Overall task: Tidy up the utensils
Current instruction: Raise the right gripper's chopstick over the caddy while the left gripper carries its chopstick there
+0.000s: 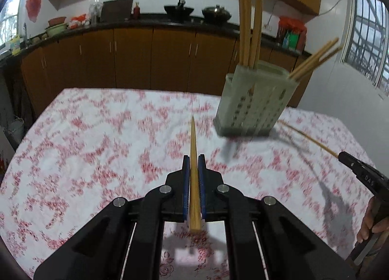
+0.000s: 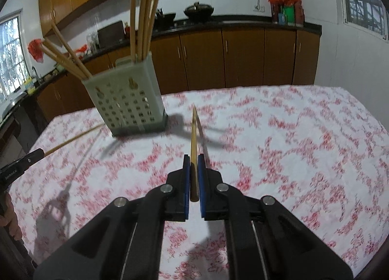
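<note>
While several bamboo chopsticks (image 2: 143,20) already stand in the pale perforated plastic holder (image 2: 128,100) on the floral-clothed tabletop (image 2: 291,134), the left gripper (image 1: 193,161) and right gripper (image 2: 193,161) each clamp one more tapered chopstick (image 1: 194,170), both awaiting insertion.

Two wooden chopsticks (image 1: 193,148) (image 2: 194,134) held aloft, pale slotted holder (image 1: 252,102) upright

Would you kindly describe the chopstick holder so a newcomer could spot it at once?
Start at the table with the red-flowered cloth. On it stands the chopstick holder, a pale upright plastic box with perforated walls. It is the only container on the cloth, with wooden chopsticks sticking out of it.
</note>
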The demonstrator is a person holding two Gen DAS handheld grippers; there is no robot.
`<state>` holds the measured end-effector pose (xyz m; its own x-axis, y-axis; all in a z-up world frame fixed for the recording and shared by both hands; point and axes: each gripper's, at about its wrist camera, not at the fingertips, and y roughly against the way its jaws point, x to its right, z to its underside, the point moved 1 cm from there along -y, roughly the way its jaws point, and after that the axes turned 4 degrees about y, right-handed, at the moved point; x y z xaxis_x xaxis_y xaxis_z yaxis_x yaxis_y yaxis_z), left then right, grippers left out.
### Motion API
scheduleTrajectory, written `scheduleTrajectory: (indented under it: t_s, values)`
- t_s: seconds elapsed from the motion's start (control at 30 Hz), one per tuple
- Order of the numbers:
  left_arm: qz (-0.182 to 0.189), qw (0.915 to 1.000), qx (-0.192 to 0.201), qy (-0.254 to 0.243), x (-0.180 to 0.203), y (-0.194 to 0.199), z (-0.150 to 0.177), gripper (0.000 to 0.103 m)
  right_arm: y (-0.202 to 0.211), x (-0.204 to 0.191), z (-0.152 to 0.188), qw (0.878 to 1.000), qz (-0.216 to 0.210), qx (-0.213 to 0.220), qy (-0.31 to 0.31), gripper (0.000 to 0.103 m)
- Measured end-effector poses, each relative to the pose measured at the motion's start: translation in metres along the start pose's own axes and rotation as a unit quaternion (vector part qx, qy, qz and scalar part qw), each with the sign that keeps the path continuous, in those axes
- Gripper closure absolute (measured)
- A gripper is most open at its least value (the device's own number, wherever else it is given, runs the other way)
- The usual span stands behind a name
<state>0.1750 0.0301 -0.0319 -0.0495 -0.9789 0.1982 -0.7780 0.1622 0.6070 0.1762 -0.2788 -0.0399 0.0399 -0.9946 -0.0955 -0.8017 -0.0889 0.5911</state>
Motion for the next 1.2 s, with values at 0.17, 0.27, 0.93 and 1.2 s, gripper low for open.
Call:
scheduleTrajectory:
  t_s: [0.17, 0.27, 0.93, 1.2]
  values:
    - [0.008, 0.9995, 0.029, 0.010, 0.003, 0.014, -0.014, 0.095, 0.016, -0.001, -0.013, 0.999, -0.005, 0.033, -0.007, 0.095]
    - [0.014, 0.9987, 0.047, 0.014, 0.004, 0.023, -0.022, 0.095, 0.027, -0.001, -0.022, 0.998, -0.008, 0.056, -0.013, 0.095]
    - [0.018, 0.9953, 0.094, 0.011, 0.009, 0.044, -0.048, 0.096, 0.064, -0.002, -0.059, 0.990, -0.017, 0.135, -0.023, 0.095]
    - [0.020, 0.9945, 0.102, 0.005, 0.015, 0.047, -0.053, 0.096, 0.074, -0.006, -0.071, 0.988, -0.020, 0.153, -0.017, 0.095]
